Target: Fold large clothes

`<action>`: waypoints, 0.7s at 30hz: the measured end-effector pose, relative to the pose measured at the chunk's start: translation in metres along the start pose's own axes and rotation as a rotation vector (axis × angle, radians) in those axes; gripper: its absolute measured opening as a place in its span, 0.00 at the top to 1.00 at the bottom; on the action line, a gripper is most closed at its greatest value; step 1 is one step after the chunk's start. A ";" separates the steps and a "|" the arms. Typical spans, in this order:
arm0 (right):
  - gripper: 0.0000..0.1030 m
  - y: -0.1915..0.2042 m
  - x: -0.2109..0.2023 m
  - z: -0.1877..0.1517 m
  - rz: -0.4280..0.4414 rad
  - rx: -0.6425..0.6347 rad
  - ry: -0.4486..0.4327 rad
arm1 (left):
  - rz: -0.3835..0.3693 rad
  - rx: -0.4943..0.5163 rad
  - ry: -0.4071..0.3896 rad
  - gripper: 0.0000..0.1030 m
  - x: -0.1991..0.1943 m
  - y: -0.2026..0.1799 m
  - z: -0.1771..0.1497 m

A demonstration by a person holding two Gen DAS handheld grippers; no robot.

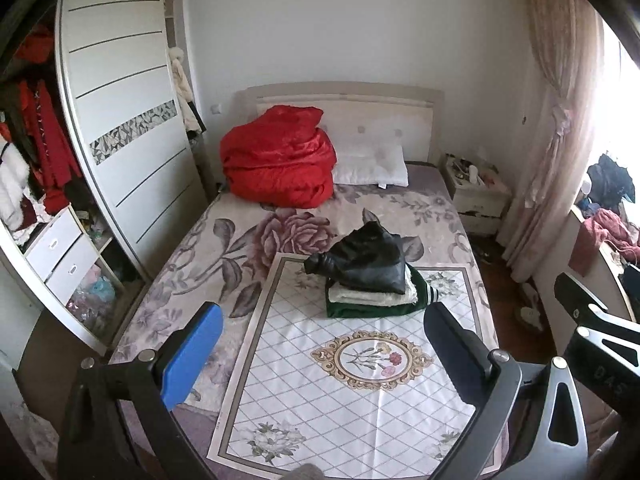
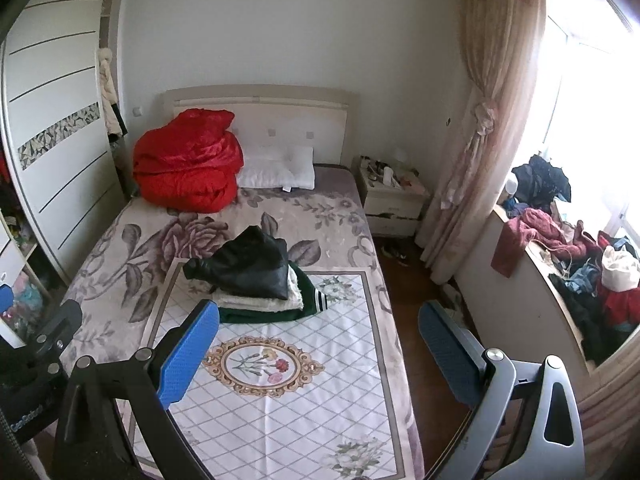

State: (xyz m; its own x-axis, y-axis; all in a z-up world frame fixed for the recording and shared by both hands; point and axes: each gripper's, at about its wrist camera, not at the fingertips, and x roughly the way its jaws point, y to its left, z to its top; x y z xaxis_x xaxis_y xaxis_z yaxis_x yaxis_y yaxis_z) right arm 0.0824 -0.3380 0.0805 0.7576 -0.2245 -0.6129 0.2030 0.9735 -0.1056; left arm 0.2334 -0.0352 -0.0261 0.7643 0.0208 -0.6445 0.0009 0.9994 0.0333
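Bedroom, foot of bed (image 1: 460, 220): folded stack topped by black jacket (image 1: 362, 260) sits mid-mattress toward the right edge; my left gripper (image 1: 324, 354) and right gripper (image 2: 320, 350) hang spread and empty, so I would fetch the next garment and lay it flat.

White-walled bedroom: bed (image 1: 240, 240), sliding-door wardrobe (image 1: 120, 120), nightstand (image 2: 394, 200), tied curtain (image 2: 492, 120), bright window (image 2: 592, 120).

Perhaps "DAS" on the right tool (image 1: 600, 360) (blurred); "GenRobot" on the left tool (image 2: 28, 400).
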 end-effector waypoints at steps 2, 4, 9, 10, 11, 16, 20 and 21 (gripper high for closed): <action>0.02 0.000 -0.004 0.001 0.006 0.000 -0.007 | 0.004 -0.003 -0.010 0.00 -0.004 0.001 0.001; 0.02 -0.001 -0.007 0.002 0.007 -0.002 -0.012 | 0.001 -0.004 -0.014 0.00 -0.007 0.002 0.000; 0.02 -0.001 -0.012 0.003 0.014 -0.003 -0.024 | 0.007 -0.004 -0.021 0.00 -0.010 0.002 0.001; 0.02 -0.001 -0.013 0.003 0.014 -0.002 -0.023 | 0.005 -0.003 -0.022 0.00 -0.010 0.002 0.001; 0.02 -0.001 -0.012 0.003 0.014 -0.004 -0.023 | 0.004 -0.004 -0.024 0.00 -0.011 0.002 0.001; 0.02 -0.002 -0.015 0.002 0.014 -0.001 -0.025 | 0.016 -0.002 -0.030 0.00 -0.012 0.001 0.001; 0.02 -0.002 -0.017 0.001 0.014 0.000 -0.024 | 0.022 0.001 -0.028 0.00 -0.012 0.002 0.000; 0.02 -0.002 -0.018 0.001 0.014 -0.002 -0.024 | 0.022 0.000 -0.028 0.00 -0.013 0.002 0.000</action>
State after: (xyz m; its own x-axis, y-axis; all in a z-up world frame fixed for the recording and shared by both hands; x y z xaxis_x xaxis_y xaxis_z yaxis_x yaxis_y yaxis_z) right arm 0.0685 -0.3361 0.0925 0.7747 -0.2118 -0.5958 0.1910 0.9766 -0.0988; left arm 0.2235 -0.0338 -0.0183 0.7819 0.0421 -0.6220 -0.0163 0.9988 0.0472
